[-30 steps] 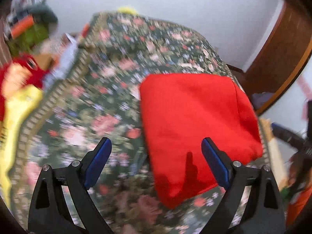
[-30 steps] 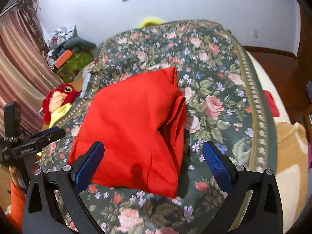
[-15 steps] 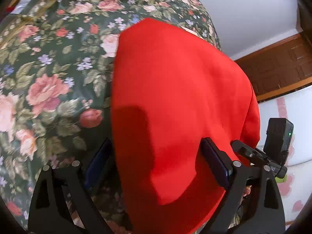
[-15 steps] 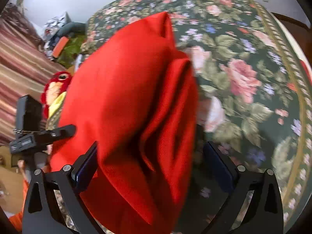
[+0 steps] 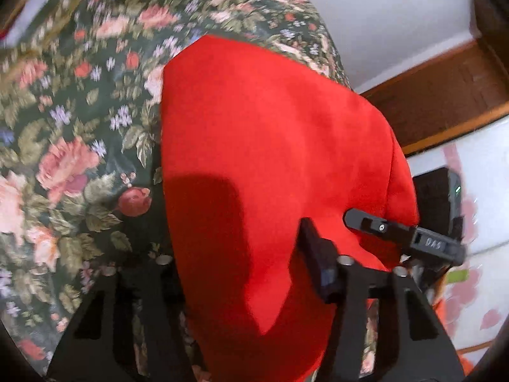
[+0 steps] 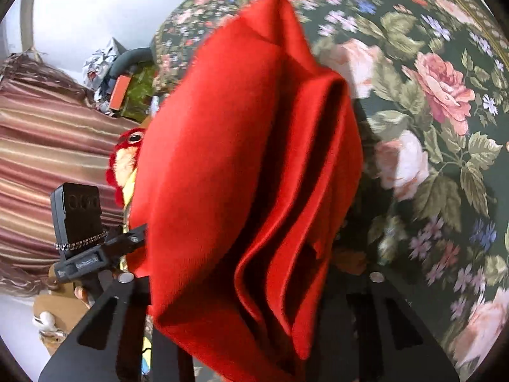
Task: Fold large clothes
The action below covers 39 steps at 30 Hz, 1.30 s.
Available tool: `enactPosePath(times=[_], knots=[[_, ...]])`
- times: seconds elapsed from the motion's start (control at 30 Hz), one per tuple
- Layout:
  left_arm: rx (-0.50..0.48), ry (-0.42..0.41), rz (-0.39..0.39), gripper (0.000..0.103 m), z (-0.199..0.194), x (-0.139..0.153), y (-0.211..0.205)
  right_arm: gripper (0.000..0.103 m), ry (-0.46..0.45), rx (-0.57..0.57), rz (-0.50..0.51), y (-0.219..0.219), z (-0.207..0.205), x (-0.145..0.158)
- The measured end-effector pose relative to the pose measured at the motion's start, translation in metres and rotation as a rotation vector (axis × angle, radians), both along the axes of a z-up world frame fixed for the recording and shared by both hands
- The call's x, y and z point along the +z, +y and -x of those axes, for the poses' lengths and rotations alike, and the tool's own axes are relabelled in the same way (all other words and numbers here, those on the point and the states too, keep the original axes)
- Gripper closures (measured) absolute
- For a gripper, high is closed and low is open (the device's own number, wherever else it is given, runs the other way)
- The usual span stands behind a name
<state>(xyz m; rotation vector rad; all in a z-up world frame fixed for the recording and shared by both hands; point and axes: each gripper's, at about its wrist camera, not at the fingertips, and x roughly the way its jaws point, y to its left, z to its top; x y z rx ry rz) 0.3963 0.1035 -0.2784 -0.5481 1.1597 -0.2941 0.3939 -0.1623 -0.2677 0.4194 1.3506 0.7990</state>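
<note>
Both grippers — left gripper (image 5: 251, 273) and right gripper (image 6: 254, 286) — are closing their jaws around the near edge of the folded red garment (image 5: 270, 146) lying on the floral bedspread (image 5: 79, 146), so lifting evenly is coming next, I think.

1. One folded red fabric garment (image 5: 270, 159), lying on the bed.
2. One bed with a dark green floral cover (image 6: 445, 95).
3. Two black two-finger grippers: the left gripper (image 5: 248, 273) and the right gripper (image 6: 251, 289).
4. One red and yellow plush toy (image 6: 125, 156).
5. One striped maroon curtain (image 6: 47, 146).
</note>
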Motion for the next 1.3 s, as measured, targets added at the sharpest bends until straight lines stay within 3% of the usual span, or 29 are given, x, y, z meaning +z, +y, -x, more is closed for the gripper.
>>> enactPosePath(times=[0.07, 0.17, 0.5, 0.73, 0.9, 1.07, 1.3], knots=[[-0.020, -0.027, -0.041, 0.063, 0.008, 0.014, -0.003, 0.077, -0.036, 0.015, 0.012, 0.007, 0.009, 0.015], [-0.029, -0.066, -0.070, 0.067, 0.019, 0.035, -0.001, 0.079, -0.075, 0.032, 0.015, 0.018, 0.014, 0.036], [0.035, -0.224, -0.101, 0.068, 0.036, 0.110, 0.059, 0.080, -0.193, 0.054, -0.069, 0.066, 0.004, 0.093], [0.077, -0.282, -0.124, 0.068, 0.020, 0.130, 0.111, 0.080, -0.308, 0.042, -0.073, 0.121, -0.010, 0.114], [0.121, -0.256, -0.151, 0.068, -0.008, 0.117, 0.149, 0.080, -0.321, 0.042, -0.037, 0.162, -0.023, 0.107], [0.164, -0.191, -0.157, 0.068, -0.038, 0.086, 0.181, 0.080, -0.279, 0.033, -0.017, 0.194, -0.047, 0.075], [0.196, -0.080, -0.282, 0.068, -0.078, 0.020, 0.204, 0.081, -0.112, -0.006, 0.015, 0.225, -0.079, 0.003]])
